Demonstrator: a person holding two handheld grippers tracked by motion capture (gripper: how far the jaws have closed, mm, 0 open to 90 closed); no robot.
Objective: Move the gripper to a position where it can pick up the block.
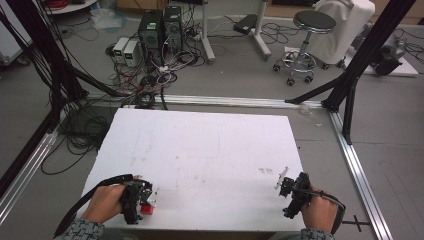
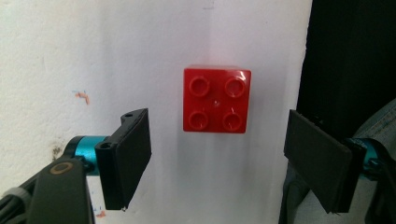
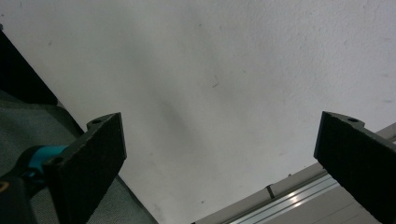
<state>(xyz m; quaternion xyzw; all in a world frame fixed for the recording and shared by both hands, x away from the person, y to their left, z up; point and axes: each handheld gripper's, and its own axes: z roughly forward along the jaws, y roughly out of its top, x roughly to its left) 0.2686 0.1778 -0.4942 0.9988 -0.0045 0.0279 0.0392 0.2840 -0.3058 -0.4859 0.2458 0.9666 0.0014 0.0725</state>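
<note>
On the table [image 1: 200,145]: white foam-looking board, a bit scuffed, with faint orange specks showing in the left gripper view.
Red brick [image 2: 216,99]: 2x2 studs, so 4 studs facing up, sitting flat on the white surface right by the near-left edge. In the high view it's the little red thing [image 1: 146,209] tucked just beside the left gripper.
Left gripper [image 1: 145,197]: held in the person's left hand [image 1: 102,202] at the near-left corner. In its own view [image 2: 217,158] the 2 black jaws are spread wide with the brick sitting between and a bit ahead of them, not touching either pad. Nothing gripped.
Right gripper [image 1: 284,181]: held in the right hand [image 1: 320,212] at the near-right side of the table, well apart from the brick. Its own view [image 3: 219,158] has both jaws wide apart over bare white board, holding nothing, with a metal rail [image 3: 299,196] off the table edge at the bottom.
Sleeves: patterned grey cuffs at both wrists, bottom of the high view.
Background stuff: black stool [image 1: 312,25], computer towers [image 1: 160,27] and a mess of cables [image 1: 150,75] on the floor beyond the table.
</note>
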